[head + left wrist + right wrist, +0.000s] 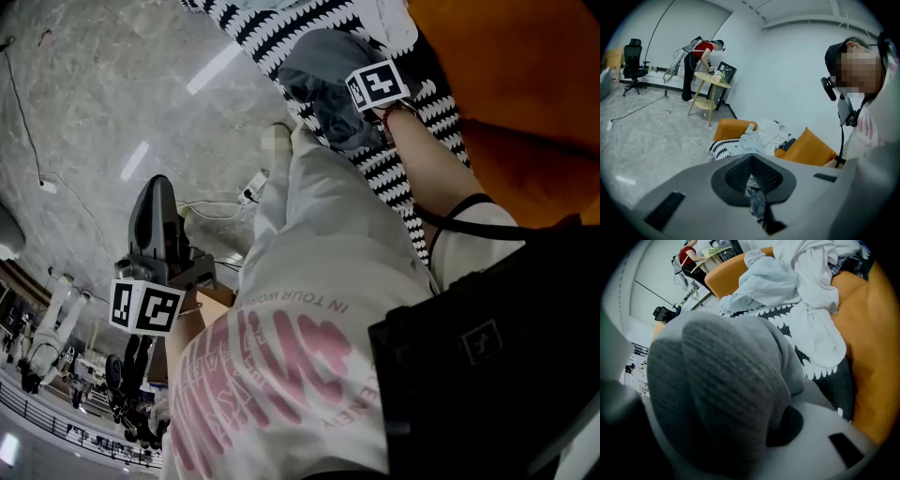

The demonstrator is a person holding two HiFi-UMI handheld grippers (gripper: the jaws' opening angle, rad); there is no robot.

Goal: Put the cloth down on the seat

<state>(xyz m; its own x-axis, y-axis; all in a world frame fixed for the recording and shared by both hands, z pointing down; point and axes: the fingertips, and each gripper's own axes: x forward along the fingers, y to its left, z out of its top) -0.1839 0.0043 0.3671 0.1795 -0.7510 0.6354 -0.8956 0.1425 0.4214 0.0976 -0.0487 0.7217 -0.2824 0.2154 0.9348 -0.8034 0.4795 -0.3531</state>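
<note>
Cloth (pixel 319 80): grey, ribbed, bunched in a lump at the tip of the right gripper (pixel 349 111), over the near edge of the seat (pixel 525 84); touching the throw (pixel 412 173) beneath or held clear of it, cannot tell.
Hidden: tips of the right jaws buried in the cloth in both views; in the right gripper view the cloth (pixel 717 394) fills the left and middle, with only one pale jaw and its dark pad showing at lower right.
Right jaws: clamped on the cloth, part-way closed round the wad.
Left gripper (pixel 157 199): off to the left over the floor (pixel 94 112), well apart from the cloth.
Left jaws: tips together; crumpled grey scrap (pixel 757 201) in the slit below them, pinched or merely seen behind, cannot tell.
Cut off: seat only in the top right corner of the head view, the rest past the frame edge; throw partly covered by the trousers (pixel 328 225).
Axis: lump longer from upper left to lower right in the head view, lying along the throw; no clear ends.
Ribs: running roughly top to bottom in the right gripper view, curving over a rounded fold.
Seat load: white clothes (pixel 811 291) heaped toward the back, with the throw spread under them.
</note>
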